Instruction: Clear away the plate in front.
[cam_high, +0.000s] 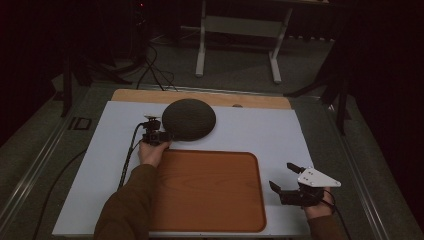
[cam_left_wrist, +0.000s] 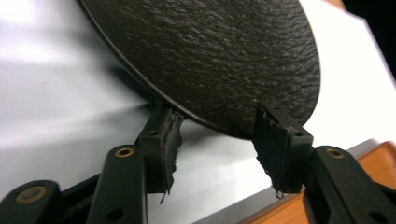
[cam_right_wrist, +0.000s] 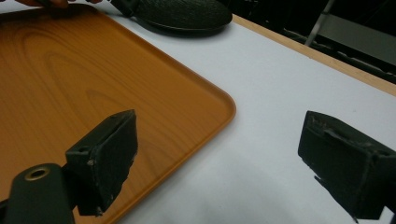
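Observation:
A dark round textured disc (cam_high: 189, 119) lies on the white board (cam_high: 270, 132) at the back. My left gripper (cam_high: 164, 136) sits at the disc's near-left edge. In the left gripper view the disc (cam_left_wrist: 210, 56) fills the upper part, and its rim runs across between the tips of the left gripper (cam_left_wrist: 215, 113), whose jaws stand apart, open. An orange wood-grain tray (cam_high: 210, 190) lies in front of the disc with nothing on it. My right gripper (cam_high: 281, 175) hovers to the right of the tray, open; between its jaws (cam_right_wrist: 219, 135) show the tray's corner (cam_right_wrist: 70, 70) and, farther off, the disc (cam_right_wrist: 182, 14).
The white board rests on a wooden tabletop whose far edge (cam_high: 200, 96) shows behind it. A corner of the tray (cam_left_wrist: 376, 154) lies beside the left gripper. A white table frame (cam_high: 237, 25) and cables stand on the floor beyond. Bare board spreads to the right.

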